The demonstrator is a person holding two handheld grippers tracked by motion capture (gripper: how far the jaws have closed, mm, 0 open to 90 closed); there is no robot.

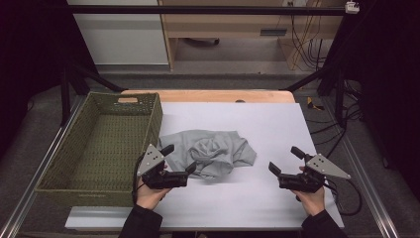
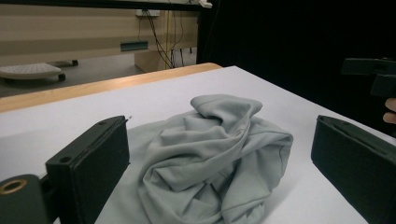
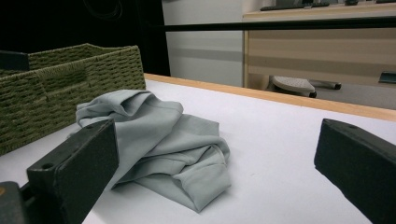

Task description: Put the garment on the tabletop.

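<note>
Crumpled grey garment [image 1: 210, 152] lies bunched on the white tabletop [image 1: 277, 124], toward its left half, just beside the right wall of the green woven basket [image 1: 74, 163] that sits along the left edge. Left gripper [image 1: 179, 159] sits at the garment's near-left edge, jaws spread wide with the heap framed between them in the left gripper view [image 2: 212, 158], pads not pressing cloth. Right gripper [image 1: 286, 159] hovers well apart near the right edge, jaws wide apart too, nothing between them. Likely job: grab the garment, probably to fold it or drop it in the basket. Risks: left jaws may close on just one loose top fold, so the rest unrolls and drags or slips out on lifting. The lower jaw may ride over the fabric instead of under it and pinch air. The basket wall is close; a swing left could knock it or snag the cloth on the rim. A one-handed lift leaves the cloth dangling while the right gripper stands far off.
</note>
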